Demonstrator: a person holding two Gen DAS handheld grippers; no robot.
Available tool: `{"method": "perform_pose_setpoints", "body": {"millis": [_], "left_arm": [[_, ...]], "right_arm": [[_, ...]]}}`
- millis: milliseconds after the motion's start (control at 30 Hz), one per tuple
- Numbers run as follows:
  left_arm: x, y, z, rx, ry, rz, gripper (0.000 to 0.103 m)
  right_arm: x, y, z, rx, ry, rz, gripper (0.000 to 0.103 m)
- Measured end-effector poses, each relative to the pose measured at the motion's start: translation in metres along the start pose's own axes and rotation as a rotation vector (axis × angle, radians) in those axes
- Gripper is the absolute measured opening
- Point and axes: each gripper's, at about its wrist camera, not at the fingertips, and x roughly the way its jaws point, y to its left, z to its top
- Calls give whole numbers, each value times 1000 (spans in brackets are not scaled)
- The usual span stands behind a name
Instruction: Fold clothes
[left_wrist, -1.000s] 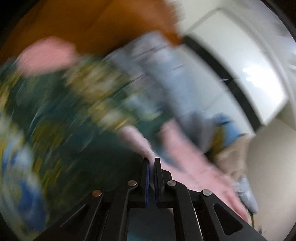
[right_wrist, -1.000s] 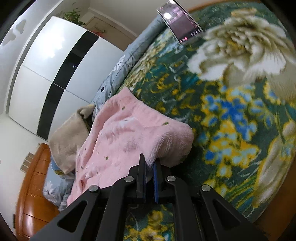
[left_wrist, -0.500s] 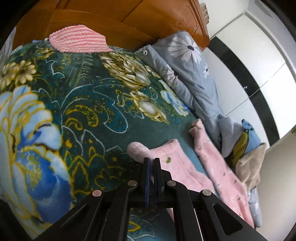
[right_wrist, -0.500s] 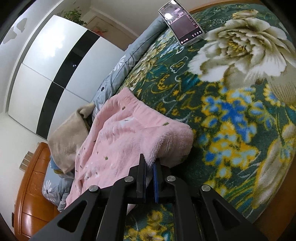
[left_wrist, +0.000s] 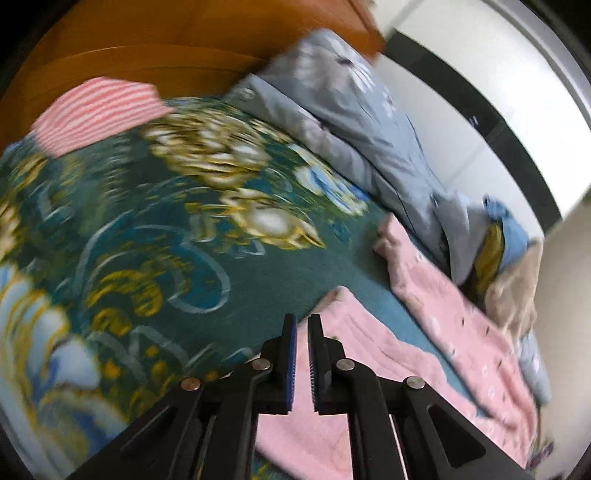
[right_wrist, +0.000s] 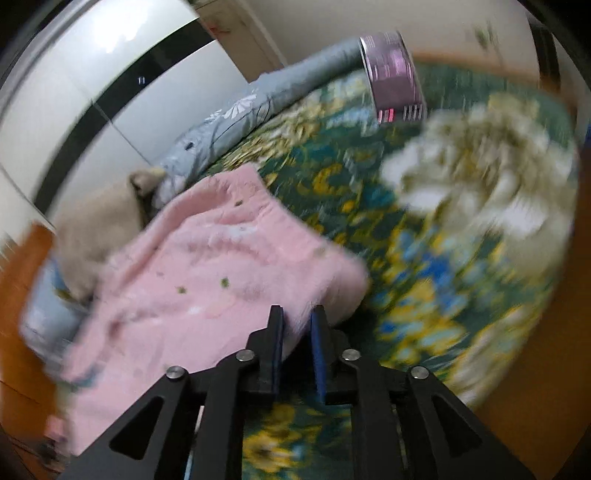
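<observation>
A pink fleece garment (left_wrist: 369, 354) lies spread on the floral green blanket (left_wrist: 155, 236). One long part of it runs toward the pillows. My left gripper (left_wrist: 303, 323) sits low at the garment's near edge. Its jaws are almost together, with pink fleece in the thin slit between them. In the right wrist view the garment (right_wrist: 221, 266) is doubled over, with a thick rounded fold at its right end. My right gripper (right_wrist: 297, 315) is at that fold, its jaws parted by a narrow gap with fleece showing between them. Both views are motion-blurred.
A grey flowered pillow (left_wrist: 354, 122), a beige cloth (right_wrist: 99, 221) and blue items (left_wrist: 506, 229) are heaped along the wardrobe side. A pink striped cloth (left_wrist: 96, 110) lies by the wooden headboard (left_wrist: 166, 33). A phone (right_wrist: 393, 77) rests on the blanket.
Both grippers have shifted, and the views have blurred again. The right jaws have spread a little wider around the fold. The garment end that stuck up past the left fingertips now lies flatter.
</observation>
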Motion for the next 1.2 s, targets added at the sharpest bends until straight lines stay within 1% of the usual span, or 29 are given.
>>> {"method": "perform_pose_setpoints", "body": {"millis": [33,100,167,200,233,267,367,467,533,567,600,700,833,867,1000,1067,1133,1200], "left_arm": [[6,-5,4,26,16,-3,14],[17,-14,12,77,47,-8,26],[31,-24,16,116,79,-21,33],[38,-28,17,132,96,-29,34],[46,-32,17,148,114,-35,34],[53,-35,17,165,132,-42,34],[63,-39,15,206,161,-69,35],[65,-41,13,242,178,-108,35],[65,-41,12,258,187,-134,35],[66,-41,12,264,191,-144,35],[67,-41,12,270,195,-155,35],[70,-42,12,289,206,-186,35],[73,-42,12,314,222,-225,34],[73,-44,11,323,220,-221,34],[71,-39,16,322,168,-173,35],[71,-37,19,322,147,-148,35],[79,-37,21,332,172,-119,35],[81,-38,18,361,179,-117,35]], "right_arm": [[-4,9,4,-18,-20,-17,16],[-12,28,12,-49,-60,-36,20],[-3,74,12,-150,-41,29,20],[8,104,7,-218,-4,88,20],[25,143,-3,-297,57,172,22],[39,174,-15,-359,108,239,22],[75,256,-49,-525,216,363,22],[101,325,-84,-697,293,438,23],[113,358,-103,-795,345,483,28],[120,375,-112,-853,371,503,33],[124,385,-119,-894,383,509,36],[134,405,-131,-997,398,505,41],[142,409,-136,-1053,411,493,42],[143,408,-138,-1059,417,490,42],[135,404,-141,-1063,410,509,42],[136,405,-143,-1080,406,502,42],[138,408,-147,-1096,402,493,42],[138,411,-150,-1114,388,477,42]]}}
